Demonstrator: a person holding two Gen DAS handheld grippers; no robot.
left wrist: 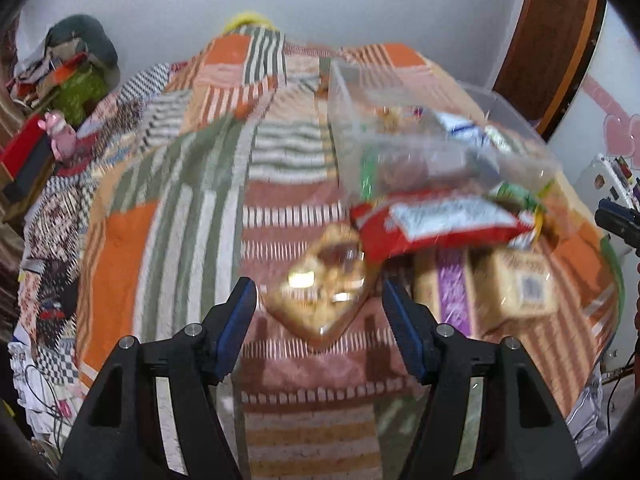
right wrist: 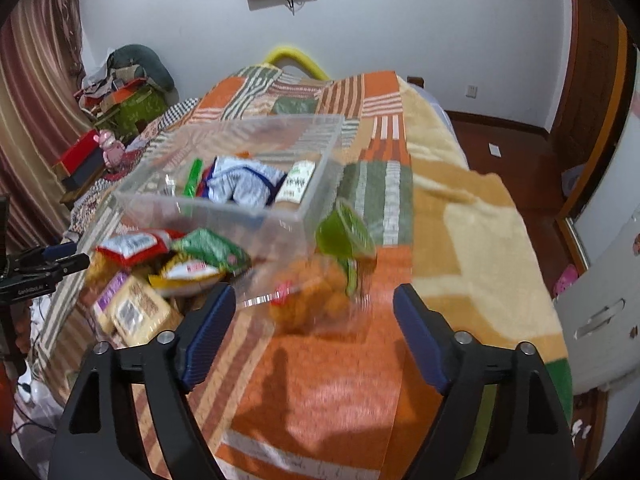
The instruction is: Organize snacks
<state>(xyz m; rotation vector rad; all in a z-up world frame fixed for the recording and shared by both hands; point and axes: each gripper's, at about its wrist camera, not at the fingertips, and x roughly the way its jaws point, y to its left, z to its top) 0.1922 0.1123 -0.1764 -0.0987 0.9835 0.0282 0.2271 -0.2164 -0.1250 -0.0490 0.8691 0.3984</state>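
Several crinkly snack packets (right wrist: 168, 256), blurred

Left gripper (left wrist: 318, 304) hovers above the bed (left wrist: 192, 184), jaws spread wide, nothing between the blue pads (left wrist: 236, 326). Right gripper (right wrist: 314, 320) likewise hovers over the bed, jaws wide apart, empty.

Bed (right wrist: 472, 240) covered by patchwork blanket (left wrist: 168, 200) in orange, green and striped panels. Clear plastic bin (right wrist: 304, 216) sits on it mid-bed; loose packets lie just beside the bin: red bag (left wrist: 432, 224), green bag (right wrist: 212, 252), yellow bag (right wrist: 184, 276), tan boxes (left wrist: 516, 284). Clear pack of golden snacks (left wrist: 320, 292) and green-topped bag of orange pieces (right wrist: 320, 292) lie nearer the foot edge.
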